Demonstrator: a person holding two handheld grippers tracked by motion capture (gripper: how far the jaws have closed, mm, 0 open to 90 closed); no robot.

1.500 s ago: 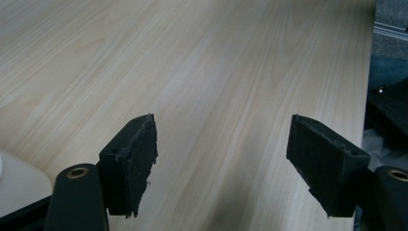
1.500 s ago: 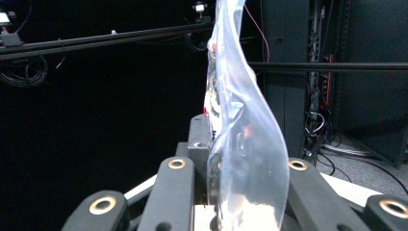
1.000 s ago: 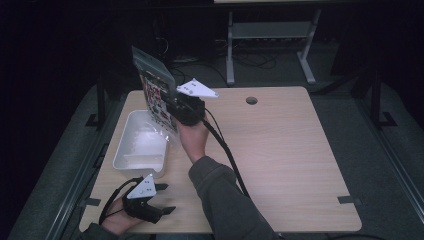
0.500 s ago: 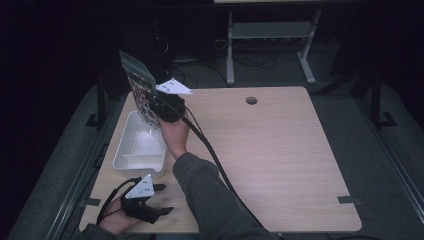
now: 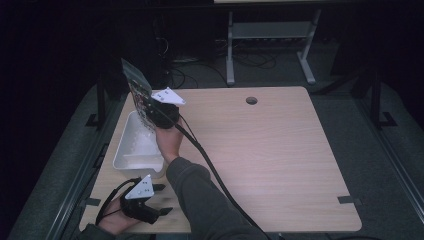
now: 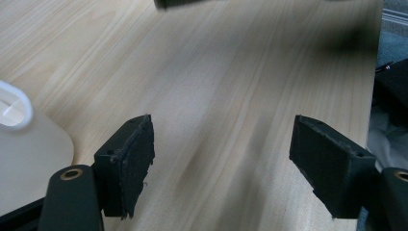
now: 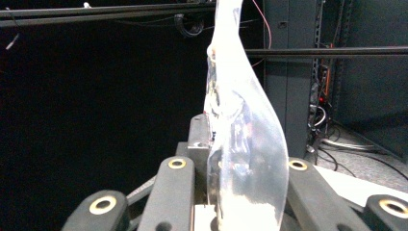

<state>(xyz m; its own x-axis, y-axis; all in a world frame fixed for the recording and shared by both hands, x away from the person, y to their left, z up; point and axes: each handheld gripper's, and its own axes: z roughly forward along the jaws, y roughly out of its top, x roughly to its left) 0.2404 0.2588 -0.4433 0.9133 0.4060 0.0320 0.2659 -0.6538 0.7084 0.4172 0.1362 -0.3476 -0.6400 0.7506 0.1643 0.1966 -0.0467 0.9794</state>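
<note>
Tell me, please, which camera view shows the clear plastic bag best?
The high view: the bag appears whole there, held upright by the right gripper above the white tray. The right gripper view shows it edge-on and blurred between the jaws.

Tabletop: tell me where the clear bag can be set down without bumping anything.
The table is bare wood right of the cable, past the round hole to the far and right edges. The left side is crowded: the white bin, the right gripper clamping the bag above it, and the open left gripper at the near corner.
</note>
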